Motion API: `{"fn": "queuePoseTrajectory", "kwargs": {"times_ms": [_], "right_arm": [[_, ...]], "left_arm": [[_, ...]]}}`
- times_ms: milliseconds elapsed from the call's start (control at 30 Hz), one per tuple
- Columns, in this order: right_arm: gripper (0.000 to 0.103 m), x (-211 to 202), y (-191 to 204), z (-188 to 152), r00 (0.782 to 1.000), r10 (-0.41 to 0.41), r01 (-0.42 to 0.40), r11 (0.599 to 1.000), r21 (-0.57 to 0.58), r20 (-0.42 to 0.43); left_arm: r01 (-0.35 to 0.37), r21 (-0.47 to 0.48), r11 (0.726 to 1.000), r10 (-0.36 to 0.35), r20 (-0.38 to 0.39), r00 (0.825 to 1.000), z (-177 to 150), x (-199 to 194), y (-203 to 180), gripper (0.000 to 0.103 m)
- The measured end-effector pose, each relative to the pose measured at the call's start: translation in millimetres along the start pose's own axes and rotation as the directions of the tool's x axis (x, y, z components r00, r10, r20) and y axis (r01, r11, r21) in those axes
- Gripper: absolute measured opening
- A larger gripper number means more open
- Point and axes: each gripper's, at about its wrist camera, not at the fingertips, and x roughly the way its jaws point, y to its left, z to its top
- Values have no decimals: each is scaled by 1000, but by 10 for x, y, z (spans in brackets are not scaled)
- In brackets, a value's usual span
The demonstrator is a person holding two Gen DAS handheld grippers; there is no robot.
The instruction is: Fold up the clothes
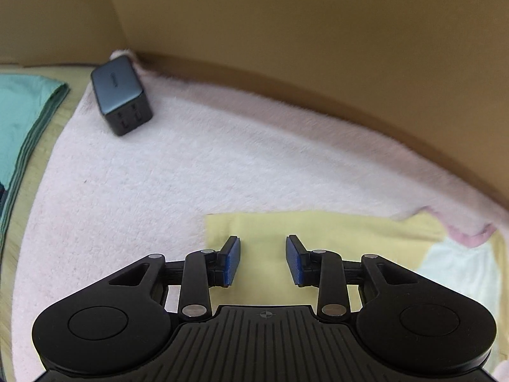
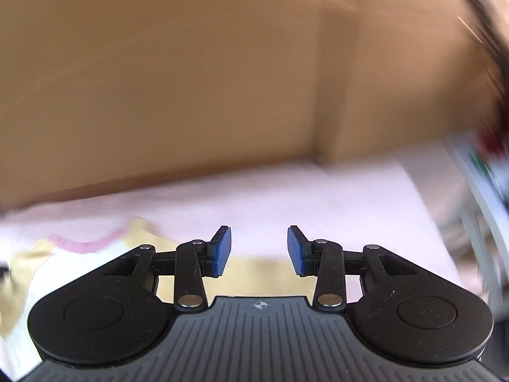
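Claws: left claw [image 1: 262, 261], right claw [image 2: 259, 251] apart, empty; charger [image 1: 121, 90] on pink towel [image 1: 159, 175].

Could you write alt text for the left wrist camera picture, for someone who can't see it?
The left gripper, fingers apart and holding nothing, hangs over a yellow garment lying on a pink towel. A dark charger block sits at the towel's far corner, with a folded green cloth to the left.

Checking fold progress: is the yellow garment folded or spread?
Folded, it appears: the yellow cloth garment shows a straight top edge and square corner on the fluffy pink blanket; its lower part is hidden.
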Motion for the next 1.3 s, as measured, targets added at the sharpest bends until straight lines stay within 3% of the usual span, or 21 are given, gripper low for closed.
{"fn": "queuePoseTrajectory", "kwargs": {"times_ms": [133, 167, 267, 333, 467, 500, 533, 567, 700, 800, 900, 967, 1067, 1200, 1300], "right_arm": [[44, -78, -417, -154, 999, -34, 37, 993, 108, -37], [44, -94, -439, -173, 999, -30, 34, 992, 118, -37], [46, -108, -408, -247, 999, -27, 31, 993, 115, -29], [47, -26, -308, -224, 999, -34, 37, 996, 84, -30], [46, 196, -108, -132, 998, -31, 31, 1000, -5, -51], [44, 256, -53, -120, 997, -39, 37, 999, -39, -64], [19, 302, 3, -104, 996, -49, 44, 996, -75, -76], [3, 298, 47, -77, 995, -65, 57, 993, -107, -75], [3, 169, 27, 40, 992, -126, 125, 985, -121, 3], [3, 284, -42, 62, 993, -110, 106, 988, -112, -33], [15, 287, -106, 48, 993, -114, 110, 990, -92, -37], [52, 194, -192, 47, 993, -114, 113, 992, -53, -31], [55, -125, -374, -48, 997, -77, 77, 996, 35, 1], [55, -418, -577, -310, 997, 36, -27, 990, 141, -64], [55, -505, -596, -529, 994, 48, -29, 982, 188, -99]], "left_arm": [[-2, 20, 1000, 2, 18, 1000, 34, -59, -65, 50], [8, 24, 1000, -9, 26, 1000, 40, -101, -102, 55], [54, 39, 998, -55, 39, 998, 41, -192, -236, 86], [77, 74, 994, -80, 50, 996, 2, -228, -355, 87], [4, 165, 986, -15, 62, 998, -58, -184, -554, 87], [-16, 160, 987, 7, 57, 998, -64, -141, -548, 87], [-38, 150, 988, 30, 51, 998, -68, -93, -531, 87], [-59, 140, 988, 53, 45, 998, -73, -45, -514, 87], [-109, 81, 991, 107, 29, 994, -85, 114, -399, 91], [-122, 74, 990, 119, 43, 992, -86, 111, -408, 91], [-130, 55, 990, 128, 38, 991, -81, 61, -384, 89], [-122, 13, 992, 121, 55, 991, -93, -52, -310, 89], [-89, -47, 995, 92, 87, 992, -171, -290, -109, 89], [-95, -126, 987, 106, 88, 990, -332, -528, 199, 90], [-99, -192, 976, 110, 49, 993, -421, -559, 425, 90]]}}
